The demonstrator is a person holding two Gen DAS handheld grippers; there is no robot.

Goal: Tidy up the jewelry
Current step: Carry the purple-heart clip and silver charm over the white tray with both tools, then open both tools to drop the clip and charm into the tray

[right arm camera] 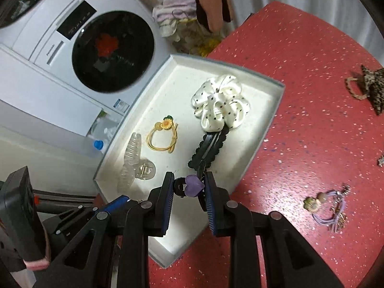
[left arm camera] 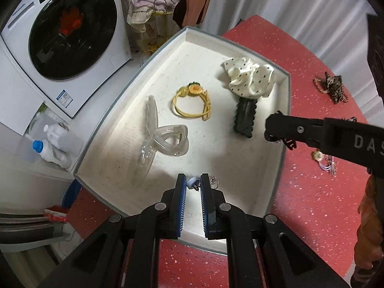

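Right tongs (right arm camera: 188, 187) pinch heart clip (right arm camera: 194, 185), tail up-screen

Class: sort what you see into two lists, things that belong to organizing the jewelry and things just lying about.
Belongs:
white tray
polka-dot scrunchie
yellow hair tie
clear claw clip
purple heart clip
leopard clip

Lying about:
washing machine
detergent bottle
slippers

Indoor light, medium-bright, from overhead. White tray (left arm camera: 115, 129) floor slightly blown out; soft shadows beside items. Red surface (right arm camera: 300, 110) evenly lit, sharp enough. Heavy fisheye bending, dark vignette corners in both views. Washing machine (right arm camera: 79, 55) door mildly blurred, dark reflections.
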